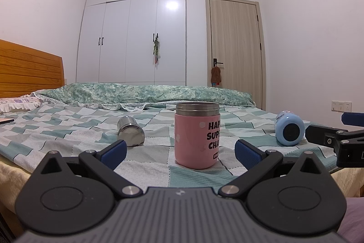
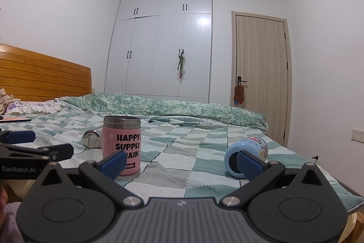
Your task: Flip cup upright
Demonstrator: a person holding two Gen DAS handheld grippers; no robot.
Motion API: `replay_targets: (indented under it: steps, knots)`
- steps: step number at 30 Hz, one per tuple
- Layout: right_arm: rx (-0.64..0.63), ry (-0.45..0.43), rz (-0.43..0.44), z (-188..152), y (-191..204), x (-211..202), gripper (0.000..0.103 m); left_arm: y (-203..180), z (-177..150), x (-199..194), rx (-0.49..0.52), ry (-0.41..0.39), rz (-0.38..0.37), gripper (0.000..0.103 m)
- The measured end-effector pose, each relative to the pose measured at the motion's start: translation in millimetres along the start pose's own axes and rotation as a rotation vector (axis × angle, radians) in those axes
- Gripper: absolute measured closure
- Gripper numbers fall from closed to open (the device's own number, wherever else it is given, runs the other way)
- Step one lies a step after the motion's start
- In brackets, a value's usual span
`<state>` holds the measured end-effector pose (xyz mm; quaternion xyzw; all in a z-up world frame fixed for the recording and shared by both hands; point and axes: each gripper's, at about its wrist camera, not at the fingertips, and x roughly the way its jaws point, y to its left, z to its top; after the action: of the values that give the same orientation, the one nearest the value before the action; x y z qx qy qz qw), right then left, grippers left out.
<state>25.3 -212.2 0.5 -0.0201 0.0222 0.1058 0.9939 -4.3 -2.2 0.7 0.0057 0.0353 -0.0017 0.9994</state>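
Pink cup (image 1: pixel 197 136) stands upright on the checked bedspread (image 1: pixel 68 129), steel rim up, open mouth on top, black lettering "HAPPY SUPPLY CHAIN" on its side. In right wrist view the same pink cup (image 2: pixel 121 145) sits left of centre. Steel cup (image 1: pixel 130 131) lies on its side behind and left of the pink one, apart from it. Blue cup (image 1: pixel 290 128) lies on its side to the right, base toward the camera; well apart from the pink cup.

Left gripper (image 1: pixel 180 152) is held low and level at the near bed edge, pointing straight at the pink cup; jaws spread wide, nothing between the blue pads, the cup beyond the tips and not touched. Right gripper (image 2: pixel 182 162) is also low and level, jaws wide and empty; its right pad overlaps the blue cup (image 2: pixel 246 157) in view, contact cannot be told. Each gripper shows at the edge of the other's view, side by side.

Behind: green quilt (image 1: pixel 147 92), wooden headboard (image 1: pixel 29 70), white wardrobe (image 1: pixel 134 29), door (image 1: pixel 235 49).
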Motion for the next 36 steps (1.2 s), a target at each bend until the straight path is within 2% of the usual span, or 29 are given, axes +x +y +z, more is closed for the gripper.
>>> replay_targets:
  steps: [25, 30, 36]
  knots:
    - [0.000, 0.000, 0.000, 0, 0, -1, 0.000, 0, 2, 0, -0.005, 0.006, 0.000, 0.000]
    - [0.021, -0.005, 0.020, 5, -9, -5, 0.000, -8, 9, 1, 0.035, 0.020, -0.050, 0.000]
    - [-0.006, 0.049, 0.011, 17, -36, -10, 0.000, -31, 18, 9, 0.070, 0.065, -0.161, 0.000]
